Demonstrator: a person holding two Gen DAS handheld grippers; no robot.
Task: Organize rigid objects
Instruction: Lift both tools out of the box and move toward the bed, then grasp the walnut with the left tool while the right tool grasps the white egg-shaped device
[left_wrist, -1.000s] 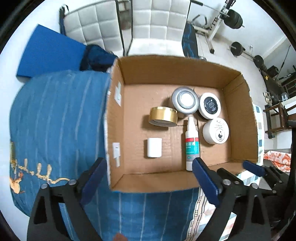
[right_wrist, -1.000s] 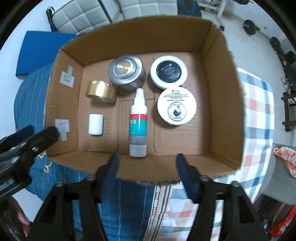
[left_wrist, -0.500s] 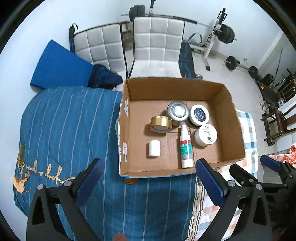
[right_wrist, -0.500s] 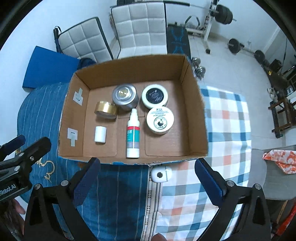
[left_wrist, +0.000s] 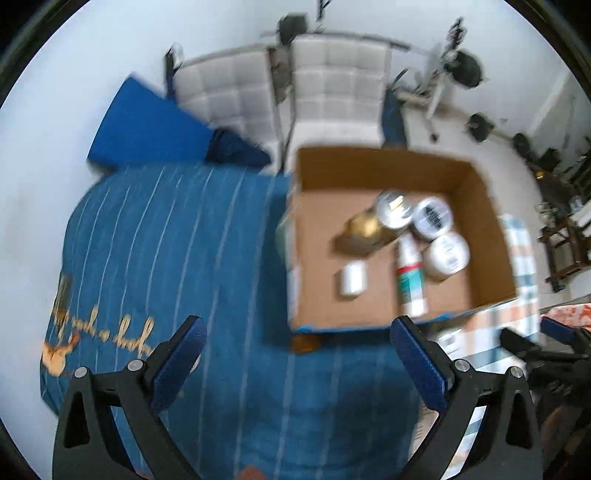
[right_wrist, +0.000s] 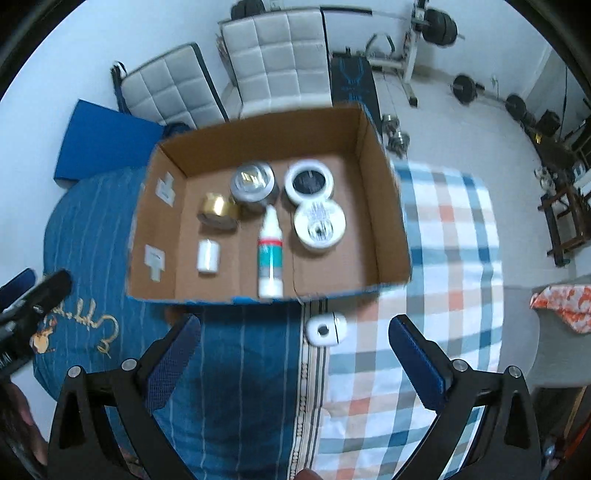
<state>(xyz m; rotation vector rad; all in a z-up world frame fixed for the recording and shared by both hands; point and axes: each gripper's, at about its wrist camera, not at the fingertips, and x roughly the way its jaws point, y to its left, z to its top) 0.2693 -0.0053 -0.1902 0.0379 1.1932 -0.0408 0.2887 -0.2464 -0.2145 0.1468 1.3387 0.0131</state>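
Nearest, the left gripper (left_wrist: 295, 362) and right gripper (right_wrist: 293, 354) both hover with jaws spread wide and empty above a blue striped cloth (right_wrist: 236, 369) and a checked cloth (right_wrist: 443, 258). A small white round device (right_wrist: 325, 331) lies on the cloths just outside the near wall of the cardboard box (right_wrist: 388, 206). Inside the box lie a spray bottle (right_wrist: 270, 254), a small white cylinder (right_wrist: 208, 255), a gold tape roll (right_wrist: 218, 210) and three round tins (right_wrist: 319, 225), with white padded chairs (right_wrist: 277, 62) beyond.

Blanketed bed (right_wrist: 443, 258) bearing cardboard box (right_wrist: 384, 206), white gadget (right_wrist: 327, 331)
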